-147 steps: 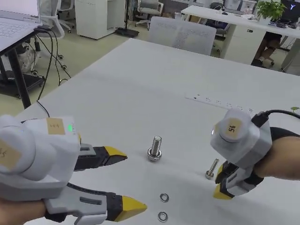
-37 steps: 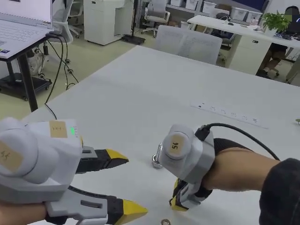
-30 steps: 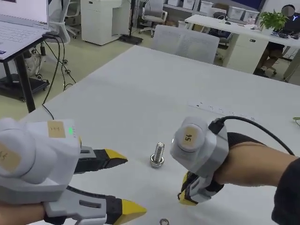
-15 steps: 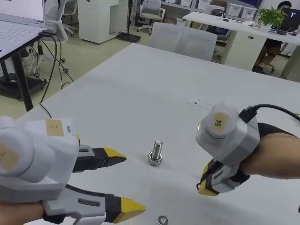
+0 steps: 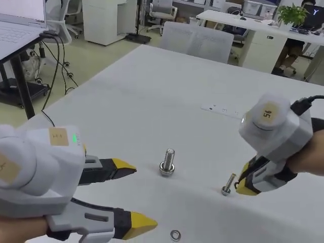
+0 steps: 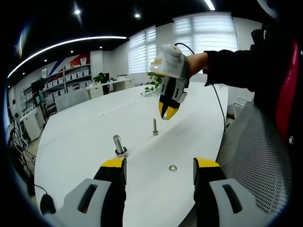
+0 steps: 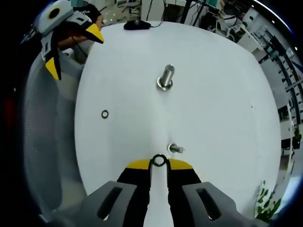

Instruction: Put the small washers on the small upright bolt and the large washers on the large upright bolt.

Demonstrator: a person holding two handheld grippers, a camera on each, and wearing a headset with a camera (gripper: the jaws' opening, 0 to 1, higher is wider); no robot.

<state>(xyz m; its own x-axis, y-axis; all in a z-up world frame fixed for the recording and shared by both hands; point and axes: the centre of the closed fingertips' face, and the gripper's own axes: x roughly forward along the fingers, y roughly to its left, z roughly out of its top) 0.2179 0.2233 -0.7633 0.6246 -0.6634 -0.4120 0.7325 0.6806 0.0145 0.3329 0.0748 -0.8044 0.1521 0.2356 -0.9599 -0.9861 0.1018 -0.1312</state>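
The large upright bolt [image 5: 167,162] [image 6: 119,144] [image 7: 165,78] stands mid-table with a ring around its base. The small upright bolt [image 5: 228,185] [image 6: 155,126] [image 7: 175,148] leans slightly, to its right. My right gripper [image 5: 244,189] [image 6: 166,115] [image 7: 159,163] hovers just right of and above the small bolt, shut on a small washer [image 7: 159,161] pinched at its tips. Another small washer [image 5: 175,235] [image 6: 173,167] [image 7: 104,114] lies flat near the table's front edge. My left gripper [image 5: 134,195] [image 6: 160,170] [image 7: 73,49] is open at the front left, holding nothing.
A power strip [image 5: 223,109] lies farther back on the white table [image 5: 152,101]. A grey chair [image 5: 197,43] stands at the far edge, and a side desk with a laptop [image 5: 20,25] and cables is at the left.
My right gripper dipped near the front washers, rose, and swung right to beside the small bolt with a washer in it. One washer lies where two lay before. The left gripper stayed put.
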